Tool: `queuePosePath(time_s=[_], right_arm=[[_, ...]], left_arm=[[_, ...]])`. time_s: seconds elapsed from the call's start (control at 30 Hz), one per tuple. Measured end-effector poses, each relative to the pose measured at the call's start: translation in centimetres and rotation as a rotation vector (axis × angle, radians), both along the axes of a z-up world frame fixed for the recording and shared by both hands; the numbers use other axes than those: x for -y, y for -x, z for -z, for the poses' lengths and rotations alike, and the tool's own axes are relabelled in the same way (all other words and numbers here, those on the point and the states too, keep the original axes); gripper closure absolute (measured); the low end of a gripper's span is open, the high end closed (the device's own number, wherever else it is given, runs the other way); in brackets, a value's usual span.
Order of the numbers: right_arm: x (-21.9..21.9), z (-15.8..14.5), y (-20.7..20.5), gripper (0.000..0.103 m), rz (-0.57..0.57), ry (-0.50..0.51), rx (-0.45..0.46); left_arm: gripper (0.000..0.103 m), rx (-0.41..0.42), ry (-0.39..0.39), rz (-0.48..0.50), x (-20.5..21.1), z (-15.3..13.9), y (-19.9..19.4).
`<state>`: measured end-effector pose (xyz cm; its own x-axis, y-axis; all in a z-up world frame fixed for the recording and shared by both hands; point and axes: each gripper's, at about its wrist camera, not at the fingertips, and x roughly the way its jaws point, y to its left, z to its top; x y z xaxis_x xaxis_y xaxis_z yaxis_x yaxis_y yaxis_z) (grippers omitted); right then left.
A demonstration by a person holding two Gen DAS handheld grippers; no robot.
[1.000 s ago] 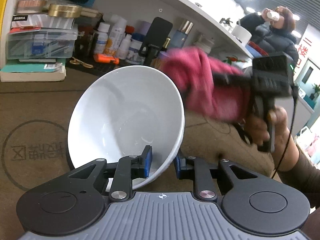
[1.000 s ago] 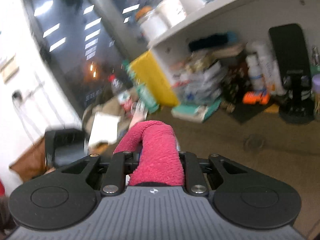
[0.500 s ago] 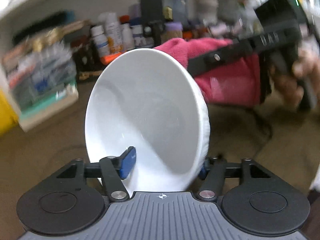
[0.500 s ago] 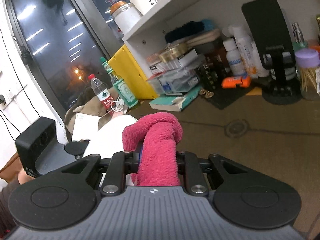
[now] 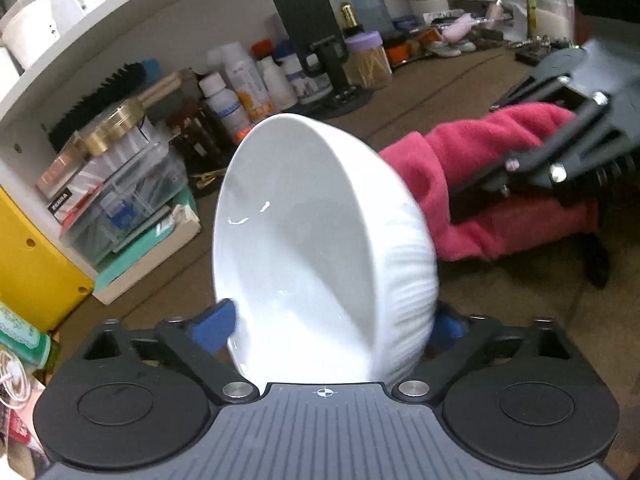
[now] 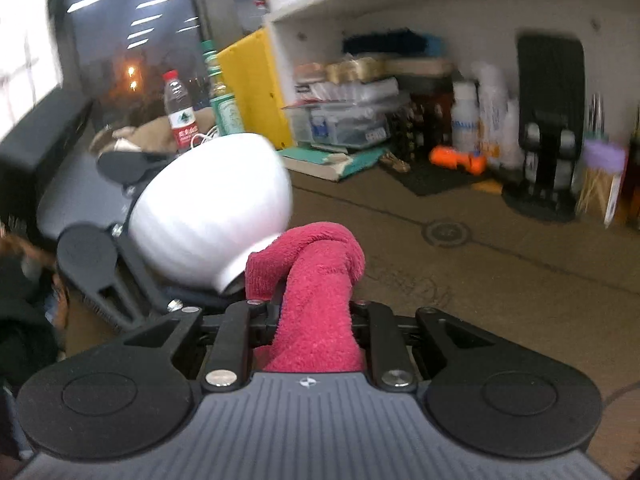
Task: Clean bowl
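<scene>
My left gripper (image 5: 332,326) is shut on the rim of a white ribbed bowl (image 5: 320,248) and holds it tilted on its side above the brown table, its inside facing left. My right gripper (image 6: 316,316) is shut on a folded pink cloth (image 6: 316,292). In the left wrist view the cloth (image 5: 472,184) touches the bowl's outer right wall. In the right wrist view the bowl (image 6: 212,216) is up and left of the cloth tip, with the cloth at the bowl's foot.
A shelf unit at the back holds plastic boxes (image 5: 116,184), bottles (image 5: 244,84), a black phone stand (image 5: 320,40) and a toothpick jar (image 5: 368,60). A yellow panel (image 5: 28,256) stands at the left. Water bottles (image 6: 180,112) stand behind the bowl.
The bowl has been turned further onto its side. The cloth has moved from behind the bowl's upper rim down along its outer wall to its base.
</scene>
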<state>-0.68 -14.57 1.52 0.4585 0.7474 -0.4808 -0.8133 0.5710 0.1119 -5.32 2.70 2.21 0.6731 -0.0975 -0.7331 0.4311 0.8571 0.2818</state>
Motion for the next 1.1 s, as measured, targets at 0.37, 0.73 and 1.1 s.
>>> queuePosePath(time_s=[0.37,0.73,1.1], right_arm=[[-2.5,-3.7,3.3,0.088,0.021,0.084,0.327],[-3.8,-3.0,10.4,0.088,-0.298,0.314,0.576],[-5.6,-2.5,0.6,0.088,0.114,0.235,0.449]], left_arm=[[0.067,-0.023,0.103,-0.054,-0.3,-0.4,-0.2],[0.066,-0.028,0.120,-0.037,-0.8,-0.3,-0.6],[0.063,-0.028,0.101,0.005,-0.8,-0.4,-1.9]])
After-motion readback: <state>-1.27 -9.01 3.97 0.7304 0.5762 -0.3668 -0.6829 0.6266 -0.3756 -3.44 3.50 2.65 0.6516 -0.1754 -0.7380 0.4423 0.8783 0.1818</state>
